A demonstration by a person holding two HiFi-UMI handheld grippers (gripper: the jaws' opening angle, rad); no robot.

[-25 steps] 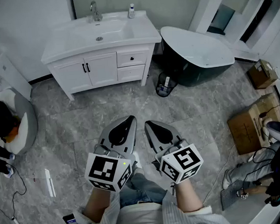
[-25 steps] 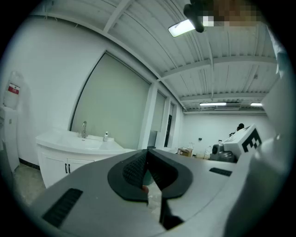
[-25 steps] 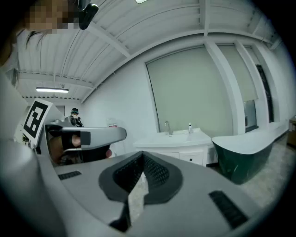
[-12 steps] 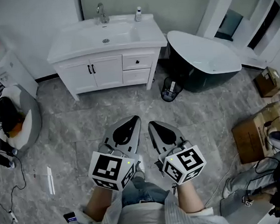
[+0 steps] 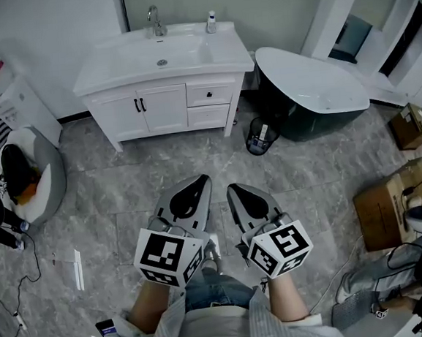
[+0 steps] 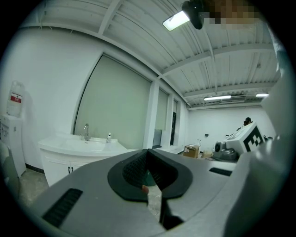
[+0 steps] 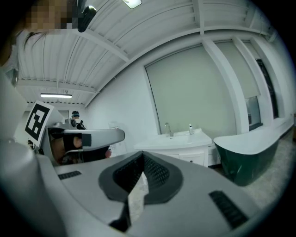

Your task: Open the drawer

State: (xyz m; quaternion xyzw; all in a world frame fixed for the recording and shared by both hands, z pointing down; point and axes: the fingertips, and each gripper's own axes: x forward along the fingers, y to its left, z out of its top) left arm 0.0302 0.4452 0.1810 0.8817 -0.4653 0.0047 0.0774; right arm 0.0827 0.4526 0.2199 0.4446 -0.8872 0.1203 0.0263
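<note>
The white vanity [image 5: 162,95] stands against the far wall, with two small drawers on its right side. The upper drawer [image 5: 209,94] has a dark knob, and the lower drawer [image 5: 209,116] sits under it; both are closed. My left gripper [image 5: 200,180] and right gripper [image 5: 233,190] hover side by side over the floor, well short of the vanity. Both are shut with nothing between the jaws. In the left gripper view the left gripper [image 6: 148,152] points level, with the vanity [image 6: 69,155] far off at the left. The right gripper [image 7: 142,155] faces the vanity [image 7: 181,147].
A dark bathtub [image 5: 308,89] stands right of the vanity, with a small bin [image 5: 261,136] in front of it. A water dispenser [image 5: 15,93] and a grey chair [image 5: 35,188] are at the left. Cardboard boxes [image 5: 385,207] and cables lie at the right.
The vanity has shifted slightly right and down in the head view as the view moved. Both grippers stay shut and side by side.
</note>
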